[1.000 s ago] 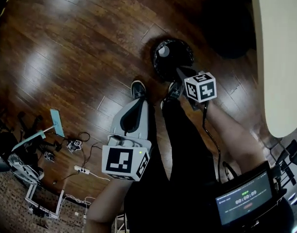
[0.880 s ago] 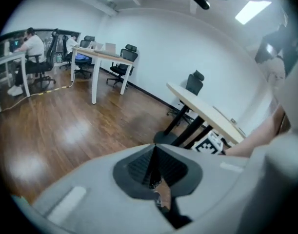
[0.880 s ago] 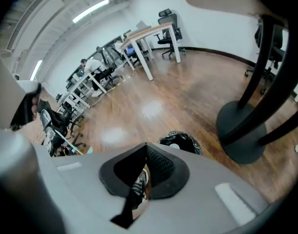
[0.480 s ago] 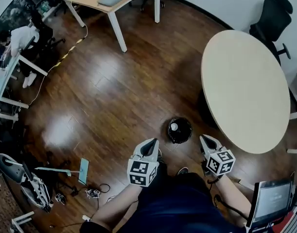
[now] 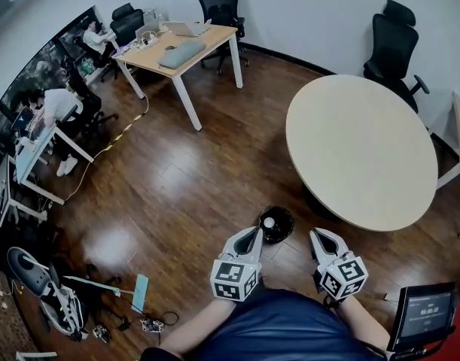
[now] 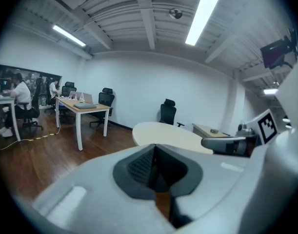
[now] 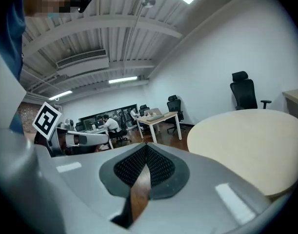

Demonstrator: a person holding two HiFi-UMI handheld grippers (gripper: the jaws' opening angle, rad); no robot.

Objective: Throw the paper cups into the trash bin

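Note:
A small black trash bin (image 5: 278,224) stands on the wooden floor beside the round table, with a white paper cup (image 5: 269,222) lying inside it. My left gripper (image 5: 251,233) is just left of the bin and my right gripper (image 5: 318,236) is to its right, both held close to the person's body. Each gripper's jaws are shut with nothing between them, which shows in the left gripper view (image 6: 155,148) and the right gripper view (image 7: 146,146). Both point out level across the room. I see no other paper cup.
A round cream table (image 5: 356,147) stands right of the bin. Black office chairs (image 5: 393,40) line the far wall, with a wooden desk (image 5: 181,47) at the back left. Cables and gear (image 5: 60,303) lie on the floor at lower left. A small screen (image 5: 423,313) is at lower right.
The head view has swung up from looking straight down at the floor and legs to taking in the whole room. Both grippers now sit side by side near the bin, still shut.

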